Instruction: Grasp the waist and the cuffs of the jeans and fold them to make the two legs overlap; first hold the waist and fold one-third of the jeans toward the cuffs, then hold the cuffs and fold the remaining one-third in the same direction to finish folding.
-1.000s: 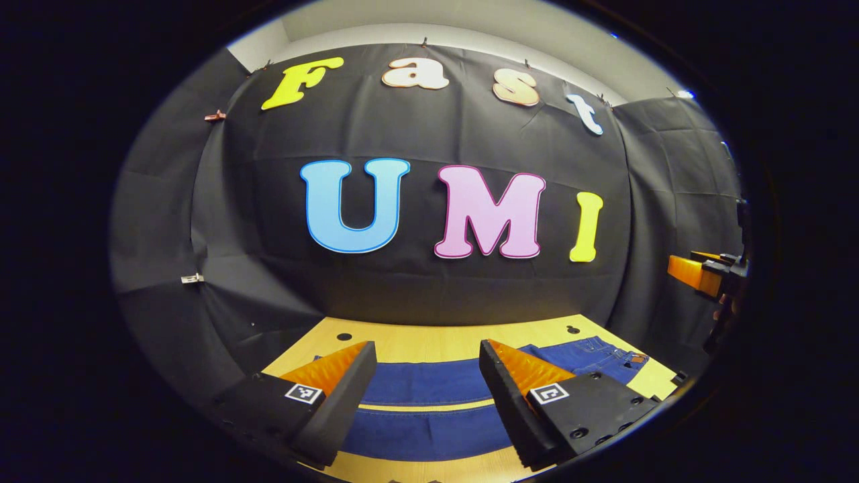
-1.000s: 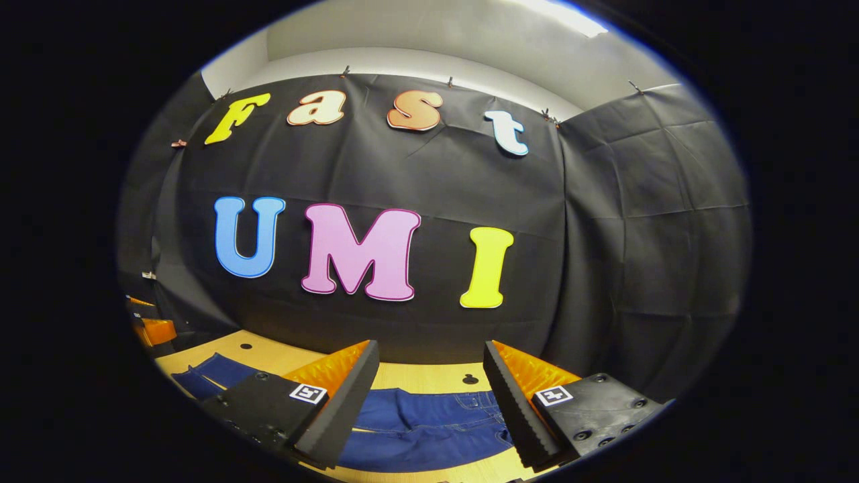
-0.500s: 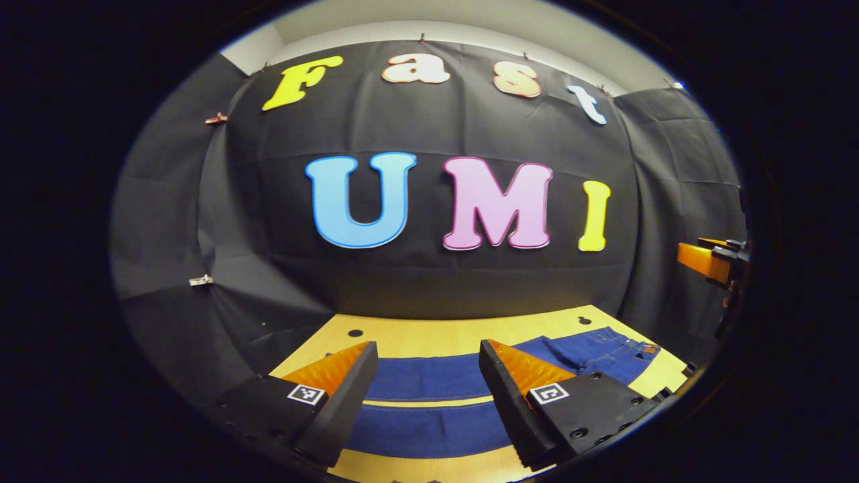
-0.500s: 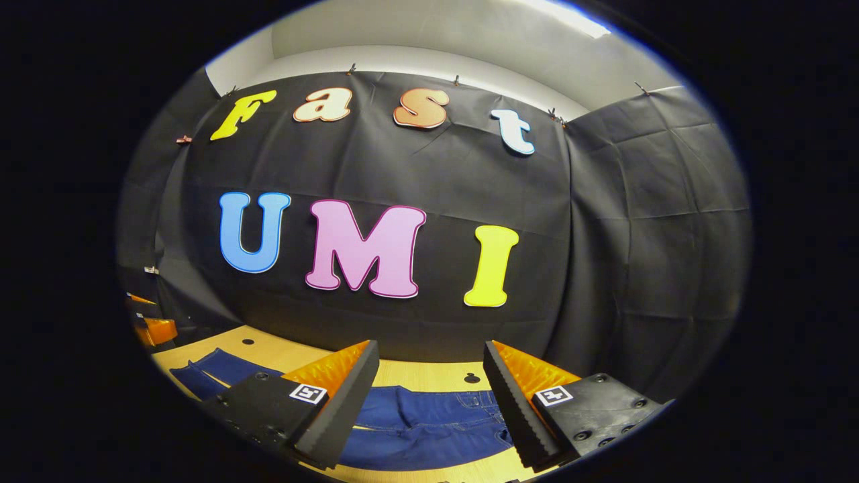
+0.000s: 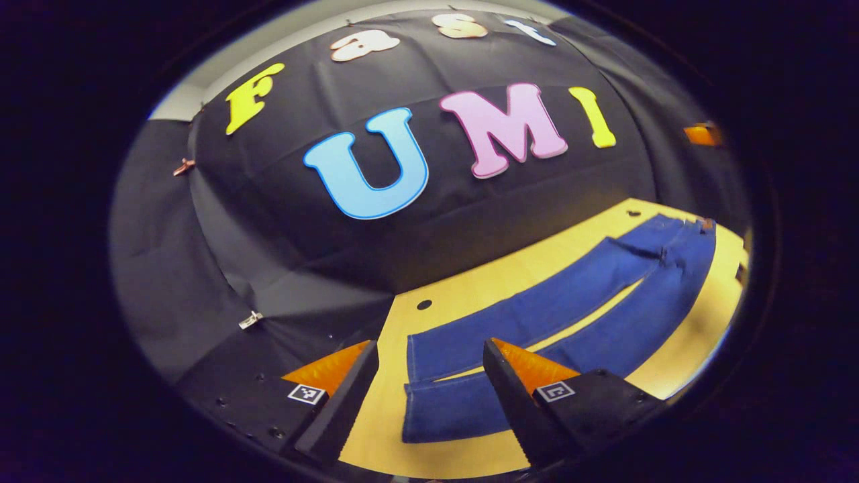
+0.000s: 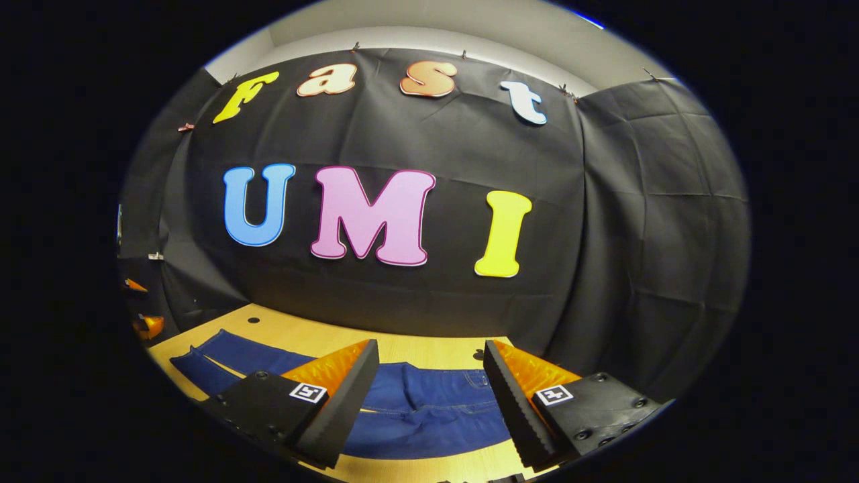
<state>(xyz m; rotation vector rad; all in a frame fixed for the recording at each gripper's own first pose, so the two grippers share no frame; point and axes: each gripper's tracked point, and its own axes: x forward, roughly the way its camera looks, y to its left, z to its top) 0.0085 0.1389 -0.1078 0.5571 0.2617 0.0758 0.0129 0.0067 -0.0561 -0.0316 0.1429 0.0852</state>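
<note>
Jeans (image 5: pixel 537 322) lie flat and unfolded on the wooden table (image 5: pixel 463 295), legs side by side with a thin strip of table showing between them. Cuffs (image 5: pixel 419 386) sit at the left end, waist (image 6: pixel 463 396) at the right end.

Left gripper (image 5: pixel 429 382): jaws wide apart, nothing between them, above the table over the cuffs, camera tilted.

Right gripper (image 6: pixel 429 386): jaws wide apart, empty, above the waist area; jeans visible between its fingers, not touching them as far as visible.

The far table edge meets the black cloth wall (image 6: pixel 402 302).
</note>
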